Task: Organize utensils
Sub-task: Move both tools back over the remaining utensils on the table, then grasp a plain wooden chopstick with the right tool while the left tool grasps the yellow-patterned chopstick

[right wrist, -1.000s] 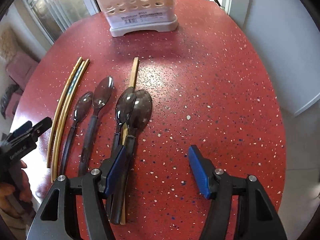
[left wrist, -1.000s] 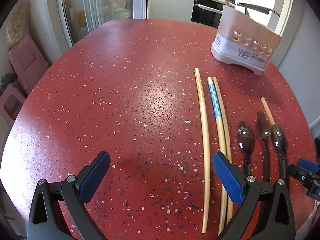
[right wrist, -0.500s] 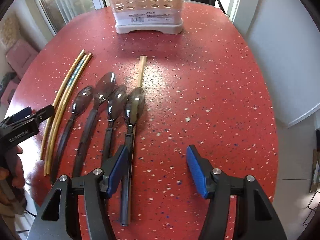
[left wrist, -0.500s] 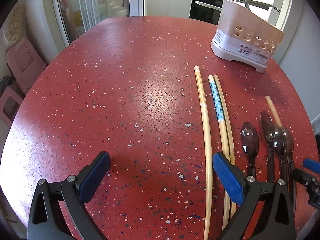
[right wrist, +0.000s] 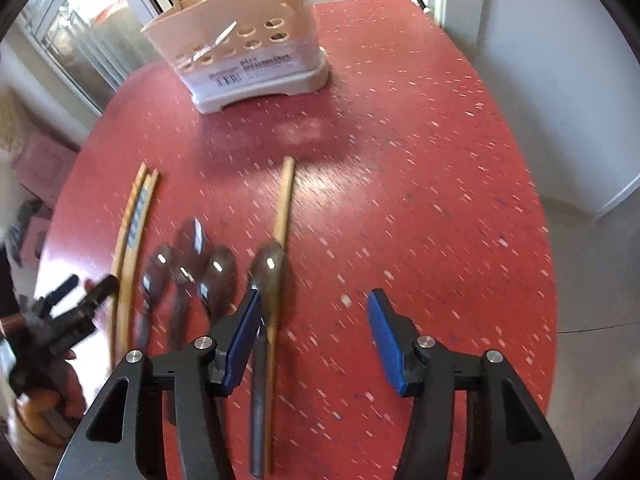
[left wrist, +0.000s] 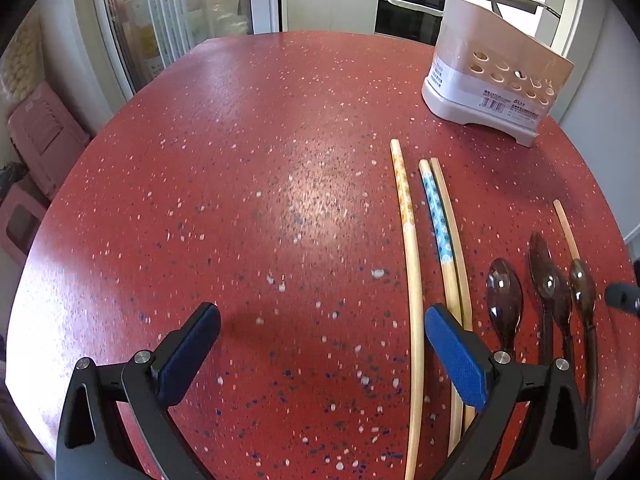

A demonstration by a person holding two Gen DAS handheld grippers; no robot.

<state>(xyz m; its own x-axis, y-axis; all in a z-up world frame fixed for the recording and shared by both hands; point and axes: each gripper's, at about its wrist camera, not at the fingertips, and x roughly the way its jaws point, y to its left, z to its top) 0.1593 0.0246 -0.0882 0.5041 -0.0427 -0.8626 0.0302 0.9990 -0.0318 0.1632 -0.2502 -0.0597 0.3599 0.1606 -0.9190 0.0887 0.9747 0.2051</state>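
Three long chopsticks [left wrist: 412,248] lie side by side on the red speckled table [left wrist: 240,200], one with a blue pattern [left wrist: 436,216]. Several dark brown spoons [left wrist: 504,296] lie to their right, with a fourth chopstick [left wrist: 566,228] beside them. The beige utensil holder [left wrist: 492,80] stands at the far right. My left gripper [left wrist: 320,354] is open and empty above the table, left of the chopsticks. My right gripper [right wrist: 314,332] is open and empty; its left finger is over a spoon [right wrist: 270,272] and the single chopstick [right wrist: 282,216]. The holder [right wrist: 240,52] stands ahead.
The table edge curves close on the right in the right wrist view, with grey floor [right wrist: 592,280] beyond. Pink stools [left wrist: 36,148] stand left of the table. A kitchen counter and oven [left wrist: 400,8] are behind it. The other hand-held gripper [right wrist: 60,320] shows at left.
The right gripper has moved forward and tilted, bringing the holder closer; its view is now blurred. The left gripper has drifted slightly. Both stay open.
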